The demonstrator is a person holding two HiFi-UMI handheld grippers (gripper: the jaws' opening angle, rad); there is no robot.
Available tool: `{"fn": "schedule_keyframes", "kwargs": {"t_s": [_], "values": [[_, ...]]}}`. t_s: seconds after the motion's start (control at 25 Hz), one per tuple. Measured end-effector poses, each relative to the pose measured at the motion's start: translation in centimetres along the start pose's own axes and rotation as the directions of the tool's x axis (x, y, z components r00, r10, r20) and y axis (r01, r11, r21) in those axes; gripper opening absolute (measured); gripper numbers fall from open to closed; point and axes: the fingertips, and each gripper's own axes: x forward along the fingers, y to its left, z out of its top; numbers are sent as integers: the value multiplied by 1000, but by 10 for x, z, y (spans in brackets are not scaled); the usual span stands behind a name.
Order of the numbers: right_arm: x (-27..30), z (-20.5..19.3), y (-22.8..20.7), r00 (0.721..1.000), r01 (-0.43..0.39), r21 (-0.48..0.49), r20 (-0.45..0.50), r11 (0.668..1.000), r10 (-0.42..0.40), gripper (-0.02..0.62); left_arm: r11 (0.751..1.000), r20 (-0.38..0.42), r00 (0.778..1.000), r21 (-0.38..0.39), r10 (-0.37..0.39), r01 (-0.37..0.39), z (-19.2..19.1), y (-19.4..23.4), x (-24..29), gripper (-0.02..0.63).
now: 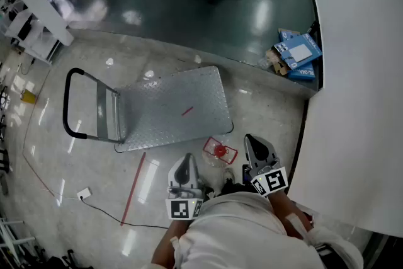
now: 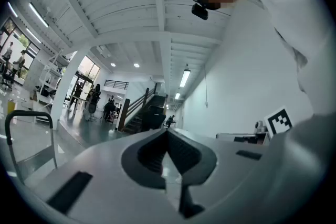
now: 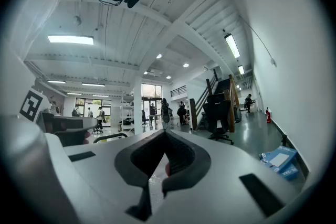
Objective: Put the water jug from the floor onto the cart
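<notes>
- The clear plastic water jug with a red cap point(image 1: 219, 151) stands on the pale glossy floor point(image 1: 82, 160). It is just off the near edge of the silver tread-plate platform cart point(image 1: 170, 107), close to that edge's right corner, and not on the deck.
- In the head view the jug sits between the two tools and a little ahead of them. The left gripper point(image 1: 186, 164) is just beside it on the left and the right gripper point(image 1: 254, 145) is near it on the right. Neither touches it.
- The left gripper point(image 2: 168, 132) has its jaws drawn together with the tips meeting, and nothing is held between them.
- The right gripper point(image 3: 166, 134) is likewise closed tip to tip and empty. A speck of red shows low in the gap behind its jaws.
- Both tools point level across the room, above the jug.
- The cart's black tubular handle point(image 1: 67, 104) stands at the far left end of the deck, well apart from the jug.
- A pile of blue cardboard boxes point(image 1: 297, 53) lies against the white wall point(image 1: 359, 72) on the right.
- A thin red strip point(image 1: 133, 189) lies on the floor left of the left gripper.
</notes>
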Motion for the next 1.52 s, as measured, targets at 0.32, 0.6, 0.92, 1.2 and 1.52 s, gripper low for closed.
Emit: {"fn": "schedule_keyframes", "kwargs": {"t_s": [0.32, 0.6, 0.92, 1.2, 1.52], "values": [[7, -2, 4, 1000, -24, 8, 5, 1000, 24, 11, 999, 1, 999, -7, 34, -34, -3, 8, 0, 3], [36, -67, -5, 982, -5, -61, -190, 998, -7, 14, 997, -29, 996, -8, 81, -81, -20, 24, 8, 3], [75, -290, -1, 703, -187, 9, -697, 982, 140, 132, 993, -58, 992, -41, 108, -110, -57, 47, 34, 3], [15, -493, 17, 285, -214, 113, -943, 970, 172, 270, 992, -168, 981, -67, 95, -108, -123, 58, 28, 3], [10, -588, 17, 145, -178, 73, -984, 981, 100, 295, 983, -257, 958, -93, 130, -158, -176, 73, -2, 3]]}}
